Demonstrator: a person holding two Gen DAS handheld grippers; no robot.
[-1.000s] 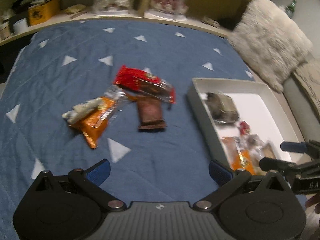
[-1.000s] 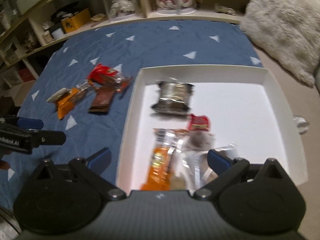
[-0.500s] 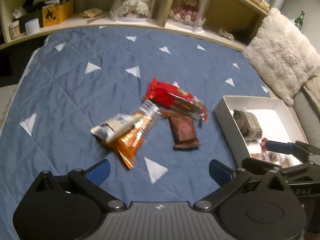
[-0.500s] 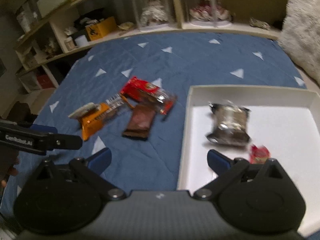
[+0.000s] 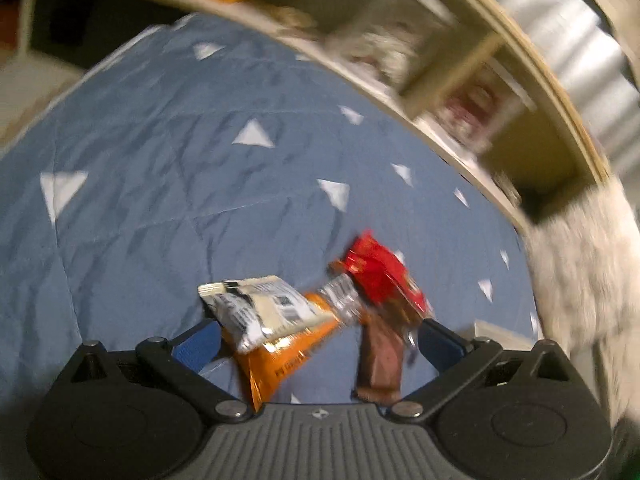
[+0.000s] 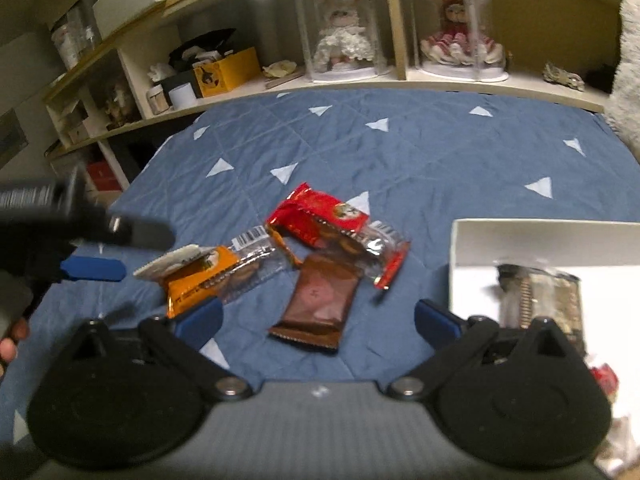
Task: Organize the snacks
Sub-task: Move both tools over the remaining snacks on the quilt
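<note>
On the blue bed cover (image 6: 400,152), 4 loose snacks lie clustered left of the white box (image 6: 472,248): white packet (image 5: 260,308) on orange packet (image 6: 196,284), red packet (image 6: 320,220) and brown bar (image 6: 320,300), with the left claw (image 5: 316,340) and right claw (image 6: 316,320) both spread wide, empty.

The room light is dim and warm. The left wrist view is strongly blurred and tilted, the shelf (image 5: 460,92) smeared. The right wrist view is sharper; fisheye bends its edges.
</note>
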